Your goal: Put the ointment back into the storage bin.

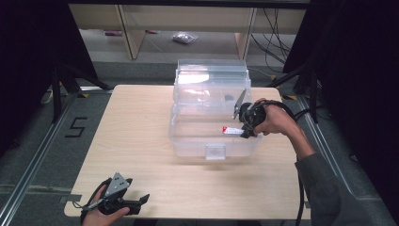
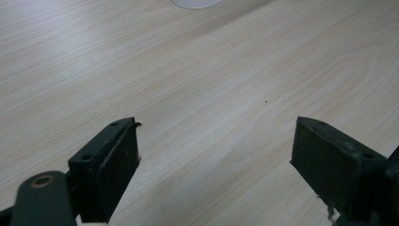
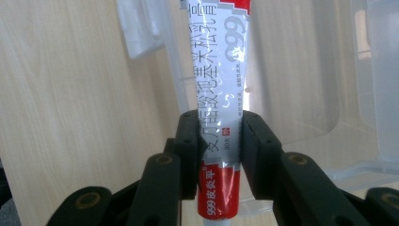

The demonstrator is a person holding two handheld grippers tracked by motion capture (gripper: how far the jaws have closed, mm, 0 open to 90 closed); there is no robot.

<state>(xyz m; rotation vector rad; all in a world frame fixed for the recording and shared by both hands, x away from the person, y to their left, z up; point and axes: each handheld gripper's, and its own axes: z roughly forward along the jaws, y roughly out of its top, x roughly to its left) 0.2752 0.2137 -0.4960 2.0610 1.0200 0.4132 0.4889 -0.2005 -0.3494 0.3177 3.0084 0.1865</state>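
A pale wooden surface (image 1: pixel 141 141) stands on a grey floor with dark curtains at both sides of the frame and shelving along the top edge. At the centre of the high view sits a clear plastic box (image 1: pixel 188 141) with its hinged lid (image 1: pixel 211 77) standing open at the back.

We hold the right gripper (image 1: pixel 245 127) at the box's right side, just right of centre in the frame. Its jaws are clamped on a white and red ointment tube (image 3: pixel 221 94), which they pinch across its lower part, near the red band, in the right gripper view. In the high view the tube's free end points left, over or just inside the box; we cannot tell whether it touches the bottom.

We judge the step in hand to be putting the tube into the box. The next move calls for us to bring the tube low over the box floor, clear of the right wall, and then let the jaws part so that it lies flat inside.

Apart from the tube, we see nothing in the box; glare on the lid hides part of the back.

Our left gripper (image 1: pixel 136 201) rests at the lower left of the frame, near the front edge of the surface. Its jaws stand wide apart with only bare wood between them.
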